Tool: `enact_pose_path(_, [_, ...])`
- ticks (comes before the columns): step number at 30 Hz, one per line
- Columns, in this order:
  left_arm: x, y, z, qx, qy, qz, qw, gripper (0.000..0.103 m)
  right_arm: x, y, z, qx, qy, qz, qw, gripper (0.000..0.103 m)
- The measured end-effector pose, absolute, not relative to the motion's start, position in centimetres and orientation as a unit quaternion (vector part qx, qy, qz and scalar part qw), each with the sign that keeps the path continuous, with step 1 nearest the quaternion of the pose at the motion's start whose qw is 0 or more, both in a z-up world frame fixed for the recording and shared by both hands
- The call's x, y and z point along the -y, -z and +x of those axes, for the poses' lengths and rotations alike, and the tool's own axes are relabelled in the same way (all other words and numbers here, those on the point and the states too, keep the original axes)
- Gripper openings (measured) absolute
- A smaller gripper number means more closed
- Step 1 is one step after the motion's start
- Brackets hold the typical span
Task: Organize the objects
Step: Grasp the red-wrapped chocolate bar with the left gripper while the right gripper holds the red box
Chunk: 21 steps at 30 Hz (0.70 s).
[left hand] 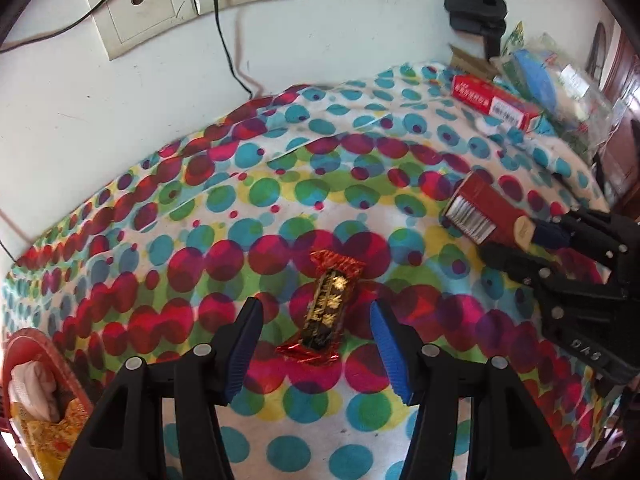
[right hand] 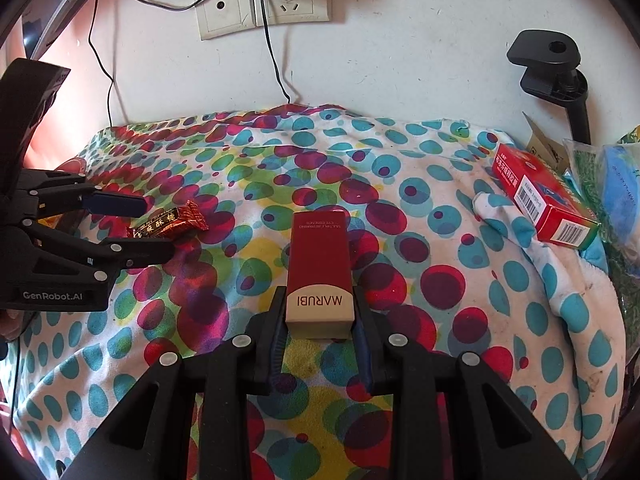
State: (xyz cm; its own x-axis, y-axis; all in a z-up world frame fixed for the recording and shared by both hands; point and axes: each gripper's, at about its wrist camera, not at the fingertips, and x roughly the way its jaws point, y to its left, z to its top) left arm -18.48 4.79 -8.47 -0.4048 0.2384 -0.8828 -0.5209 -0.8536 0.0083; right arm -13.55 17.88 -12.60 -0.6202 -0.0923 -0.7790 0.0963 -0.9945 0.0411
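A red-and-gold wrapped candy bar [left hand: 324,308] lies on the dotted cloth [left hand: 240,200]. My left gripper [left hand: 316,350] is open, its blue-padded fingers on either side of the candy's near end, not touching it. The candy also shows in the right wrist view [right hand: 170,222], with the left gripper [right hand: 156,226] around it. My right gripper [right hand: 320,332] is shut on a dark red MARUBI box [right hand: 320,268], held by its beige end. The box [left hand: 480,210] and the right gripper [left hand: 516,244] show at the right of the left wrist view.
A red medicine box [right hand: 544,196] lies at the far right beside plastic bags [right hand: 608,184]. A red tray [left hand: 32,392] with packets sits at the near left. A black clamp stand [right hand: 556,76] and wall sockets [right hand: 264,8] with cables are at the wall behind.
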Motion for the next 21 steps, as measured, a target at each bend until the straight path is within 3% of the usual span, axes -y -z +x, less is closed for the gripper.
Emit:
enact_pose_path(3, [-5.3,8.9,-18.4,-0.143,-0.823,-0.496,0.236,0.051,-17.8,12.6,-13.5,-0.007,0.9,0.433,0.051,0.028])
enact_pose_path(5, [-5.5,9.0,-18.2,-0.136,-0.824,-0.493,0.242,0.026,-17.8,12.6,-13.5,-0.006,0.9,0.433,0.052,0.028])
enact_pose_path(6, [-5.5,9.0,-18.2,-0.127,-0.824,-0.495,0.243,0.022,-17.8,12.6,-13.5,-0.006,0.9,0.433,0.052,0.028])
enact_pose_path(21, [-5.1,9.0,-16.2,-0.095,-0.838,-0.486,0.229,0.022,-17.5,12.6,-13.5,-0.02,0.9,0.434,0.049,0.03])
